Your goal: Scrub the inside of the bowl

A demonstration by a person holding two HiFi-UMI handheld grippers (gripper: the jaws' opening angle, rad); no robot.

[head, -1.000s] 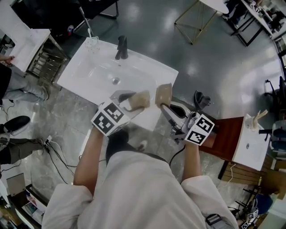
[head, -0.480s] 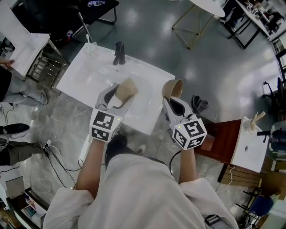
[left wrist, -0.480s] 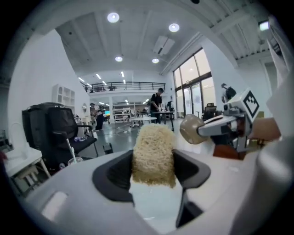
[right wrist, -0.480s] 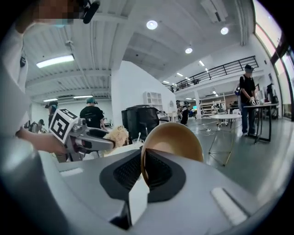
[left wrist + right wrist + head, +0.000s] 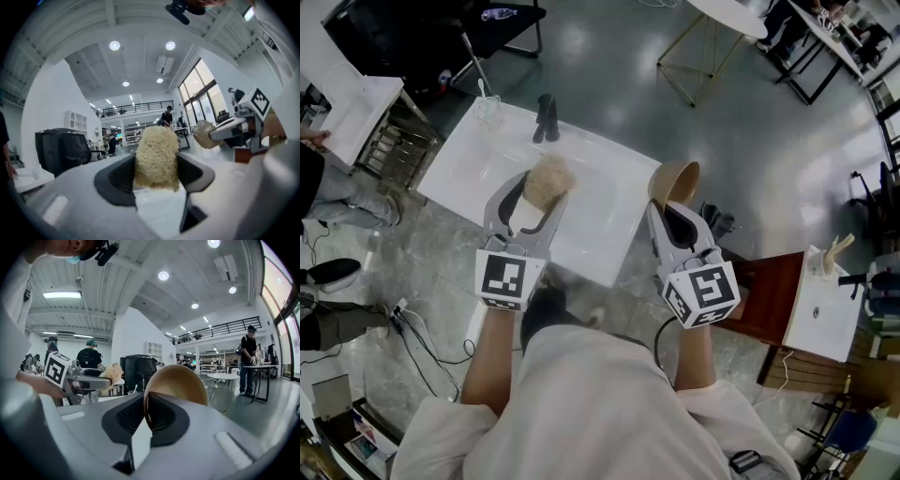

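Note:
My left gripper (image 5: 538, 192) is shut on a pale fibrous scrubber (image 5: 547, 178), held above the white sink (image 5: 469, 150); in the left gripper view the scrubber (image 5: 156, 157) fills the gap between the jaws. My right gripper (image 5: 668, 208) is shut on the rim of a tan bowl (image 5: 675, 181), held off the sink's right edge. In the right gripper view the bowl (image 5: 178, 383) stands on edge, its rim pinched between the pads. The two tools are held apart, the scrubber left of the bowl.
A black faucet (image 5: 546, 117) stands at the sink's far edge, a clear glass with a stick (image 5: 488, 105) beside it. A reddish wooden stand (image 5: 773, 291) is at my right. Cables lie on the grey floor at left. People stand in the background.
Both grippers have drawn apart: the scrubber moved left and away over the sink, the bowl moved right and further out. The bowl and scrubber were close together a second ago.

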